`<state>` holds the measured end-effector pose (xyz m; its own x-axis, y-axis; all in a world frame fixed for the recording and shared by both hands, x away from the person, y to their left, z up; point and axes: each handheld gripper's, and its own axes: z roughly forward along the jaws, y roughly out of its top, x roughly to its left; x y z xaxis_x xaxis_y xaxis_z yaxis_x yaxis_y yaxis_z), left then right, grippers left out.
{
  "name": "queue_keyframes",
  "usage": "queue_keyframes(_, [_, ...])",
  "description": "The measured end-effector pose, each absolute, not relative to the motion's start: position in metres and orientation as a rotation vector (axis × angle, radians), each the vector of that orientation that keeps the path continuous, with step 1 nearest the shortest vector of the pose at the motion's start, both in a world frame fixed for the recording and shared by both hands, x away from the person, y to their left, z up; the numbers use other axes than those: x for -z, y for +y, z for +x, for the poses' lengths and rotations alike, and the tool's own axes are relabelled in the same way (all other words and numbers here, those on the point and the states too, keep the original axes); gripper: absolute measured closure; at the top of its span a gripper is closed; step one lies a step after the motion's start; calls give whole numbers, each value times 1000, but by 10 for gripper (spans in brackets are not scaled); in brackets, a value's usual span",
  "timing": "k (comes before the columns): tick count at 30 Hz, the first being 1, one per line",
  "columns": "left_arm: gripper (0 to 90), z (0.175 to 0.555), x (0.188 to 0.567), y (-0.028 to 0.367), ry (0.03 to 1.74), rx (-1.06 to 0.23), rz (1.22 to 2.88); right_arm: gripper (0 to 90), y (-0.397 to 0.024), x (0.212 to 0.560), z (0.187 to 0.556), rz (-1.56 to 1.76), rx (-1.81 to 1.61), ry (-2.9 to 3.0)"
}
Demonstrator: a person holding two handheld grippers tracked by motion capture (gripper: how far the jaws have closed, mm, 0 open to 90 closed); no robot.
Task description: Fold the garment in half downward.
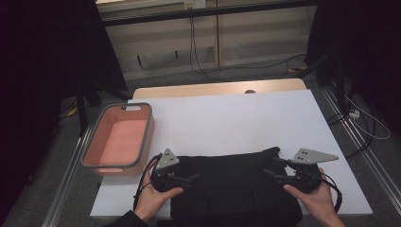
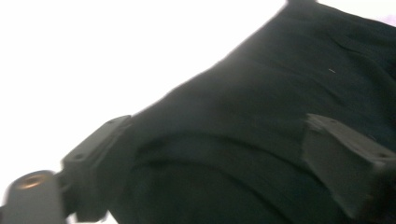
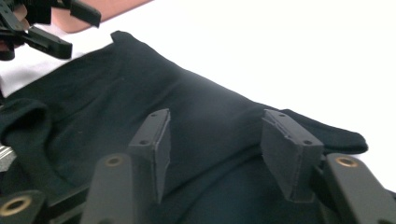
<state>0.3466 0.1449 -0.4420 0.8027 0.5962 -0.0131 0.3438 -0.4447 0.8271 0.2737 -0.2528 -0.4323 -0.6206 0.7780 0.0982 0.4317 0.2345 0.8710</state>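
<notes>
Two grippers are hovering over a black garment (image 1: pixel 234 182) that is lying folded at the near edge of the tabletop (image 1: pixel 236 118) — dark, matte cloth with soft creases, one rounded fold reaching toward the middle. The left gripper (image 1: pixel 191 178) is sitting at the garment's left side, jaws standing wide apart over the fabric and pinching nothing. The right gripper (image 1: pixel 272 174) is sitting at the right side, its jaws parted about halfway — cloth is lying beneath them, not clamped. Near the left edge, a pink bin (image 1: pixel 118 139) is standing well apart from the garment.
</notes>
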Motion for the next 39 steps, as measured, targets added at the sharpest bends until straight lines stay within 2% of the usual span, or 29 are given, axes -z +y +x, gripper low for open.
queue_keyframes(9, [69, 372, 436, 131, 727, -375, 2078, 387, -264, 428, 306, 1152, -1305, 2126])
queue_keyframes(11, [69, 380, 436, 129, 734, -411, 2081, 378, -266, 424, 317, 1157, -1289, 2146])
queue_keyframes(17, [87, 395, 441, 129, 737, -401, 2109, 369, -269, 431, 354, 1257, -1208, 2179])
queue_keyframes(19, [75, 395, 444, 129, 767, -349, 2129, 422, -266, 441, 363, 1271, -1137, 2156])
queue_keyframes(22, [76, 390, 444, 130, 753, -378, 2141, 463, -266, 448, 372, 1308, -1122, 2165])
queue_keyframes(25, [77, 390, 445, 132, 762, -377, 2139, 566, -275, 447, 376, 1335, -1092, 2098])
queue_keyframes(35, [90, 394, 448, 136, 779, -388, 2155, 611, -291, 463, 381, 1374, -938, 2212])
queue_keyframes(39, [91, 393, 447, 137, 781, -394, 2159, 660, -292, 463, 377, 1357, -943, 2227])
